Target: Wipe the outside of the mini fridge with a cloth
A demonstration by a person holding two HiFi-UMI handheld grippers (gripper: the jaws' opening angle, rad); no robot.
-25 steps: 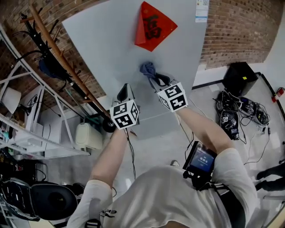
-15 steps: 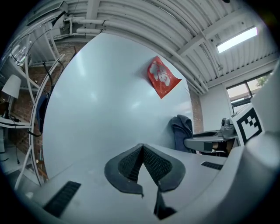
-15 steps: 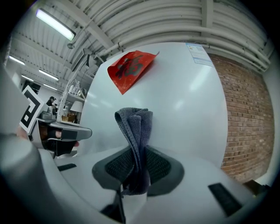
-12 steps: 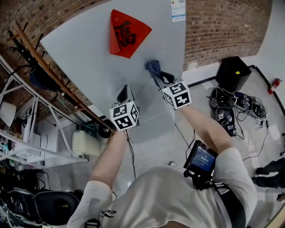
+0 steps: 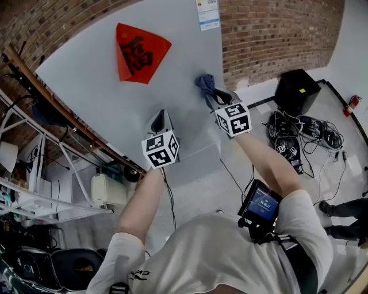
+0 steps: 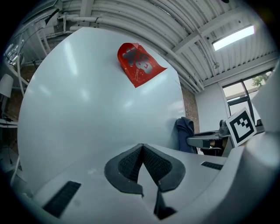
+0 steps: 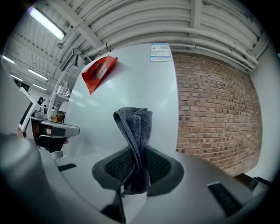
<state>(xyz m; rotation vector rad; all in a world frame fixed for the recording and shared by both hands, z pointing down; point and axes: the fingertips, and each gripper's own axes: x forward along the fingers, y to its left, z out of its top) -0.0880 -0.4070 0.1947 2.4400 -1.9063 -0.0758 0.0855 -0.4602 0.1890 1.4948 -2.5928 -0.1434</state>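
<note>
The cloth point(image 5: 205, 85) is at the right side of the fridge point(image 5: 178, 86) face, just beside its right edge, where the brick wall point(image 5: 270, 34) begins. So there is little room to the right of it. To the left the pale, smooth face is bare up to the red paper point(image 5: 138, 51), which is stuck higher up and well apart from the cloth. A small printed label point(image 5: 208, 14) sits at the top right corner, above the cloth. At the left edge of the fridge, long wooden poles point(image 5: 63, 115) lean close by.

The right gripper point(image 5: 214, 97) is held out far on a nearly straight arm and points at the fridge. Its fingers are closed on the cloth point(image 7: 135, 127), which stands up between them in a folded bunch; the free end seems to touch the face. The left gripper point(image 5: 161, 115) is lower and more to the middle, on a bent arm, also pointing at the face. In the left gripper view its fingers point(image 6: 131, 164) are pressed together with nothing between them. I cannot tell if it touches the fridge.

The cloth is dark grey-blue, soft, with a fine woven surface and a stitched hem. The finger pads point(image 7: 116, 166) are dark with a ribbed mesh texture. On the floor at the right are a black box point(image 5: 296, 92) and a heap of cables point(image 5: 299, 135).
</note>
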